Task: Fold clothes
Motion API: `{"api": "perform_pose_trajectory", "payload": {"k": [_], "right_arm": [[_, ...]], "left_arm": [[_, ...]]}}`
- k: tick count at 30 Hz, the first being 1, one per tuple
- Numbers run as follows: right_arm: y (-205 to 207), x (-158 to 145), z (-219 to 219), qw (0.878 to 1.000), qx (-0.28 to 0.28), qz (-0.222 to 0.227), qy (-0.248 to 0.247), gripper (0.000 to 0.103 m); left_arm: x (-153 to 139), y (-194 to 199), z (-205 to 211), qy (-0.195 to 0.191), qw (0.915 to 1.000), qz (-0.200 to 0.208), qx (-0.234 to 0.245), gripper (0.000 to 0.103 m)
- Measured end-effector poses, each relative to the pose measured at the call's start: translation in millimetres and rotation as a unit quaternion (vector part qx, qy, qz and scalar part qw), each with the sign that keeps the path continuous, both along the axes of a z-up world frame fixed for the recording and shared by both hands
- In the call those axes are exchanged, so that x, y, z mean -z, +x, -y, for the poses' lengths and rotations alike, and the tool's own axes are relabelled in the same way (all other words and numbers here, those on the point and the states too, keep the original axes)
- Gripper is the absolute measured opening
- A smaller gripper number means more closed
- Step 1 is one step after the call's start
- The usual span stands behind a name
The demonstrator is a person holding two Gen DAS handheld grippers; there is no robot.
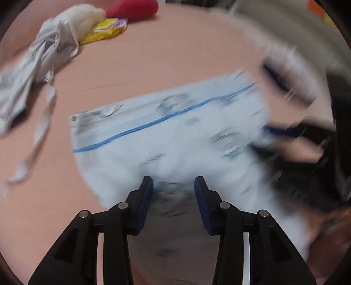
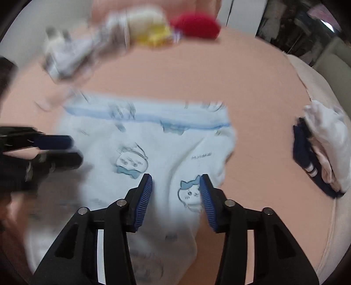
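Observation:
A pale blue garment (image 1: 175, 136) with cartoon prints and a blue piping line lies spread on the pink sheet (image 1: 153, 54). My left gripper (image 1: 173, 182) hovers over its near edge with its jaws apart, and the cloth shows in the gap untouched by the pads. The right wrist view shows the same garment (image 2: 158, 142) with my right gripper (image 2: 176, 177) open above a cat print near the garment's right side. The left gripper (image 2: 72, 151) appears blurred at the garment's left edge. The right gripper (image 1: 269, 136) is a blur at the garment's right edge.
A crumpled white garment (image 1: 43, 54), a yellow packet (image 1: 105, 30), a white fluffy thing (image 1: 85, 17) and a red plush (image 1: 133, 8) lie at the far side of the bed. A stack of folded navy and white clothes (image 2: 322, 153) sits at the right.

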State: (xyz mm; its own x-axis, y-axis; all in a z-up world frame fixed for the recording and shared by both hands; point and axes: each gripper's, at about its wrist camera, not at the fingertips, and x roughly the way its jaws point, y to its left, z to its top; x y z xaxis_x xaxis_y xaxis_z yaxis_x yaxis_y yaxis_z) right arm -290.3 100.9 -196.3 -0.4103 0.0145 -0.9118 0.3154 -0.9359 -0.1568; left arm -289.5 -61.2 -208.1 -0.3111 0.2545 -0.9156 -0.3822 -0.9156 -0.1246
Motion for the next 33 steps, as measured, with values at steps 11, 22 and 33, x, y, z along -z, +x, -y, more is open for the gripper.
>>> {"api": "perform_pose_trajectory", "payload": {"k": [11, 22, 33], "right_arm": [[-47.1, -38.0, -53.1, 0.997, 0.047, -0.047, -0.041, 0.046], [-60.2, -19.3, -41.3, 0.994, 0.075, -0.075, 0.031, 0.053], [-4.5, 13.5, -37.1, 0.998, 0.052, -0.018, 0.004, 0.069]], "left_arm": [[-22.4, -42.0, 32.3, 0.081, 0.9942, -0.02, -0.068, 0.038], [-43.4, -30.5, 92.2, 0.079, 0.9879, -0.036, -0.128, 0.037], [-4.7, 4.1, 26.8, -0.021, 0.9991, -0.009, -0.036, 0.047]]}}
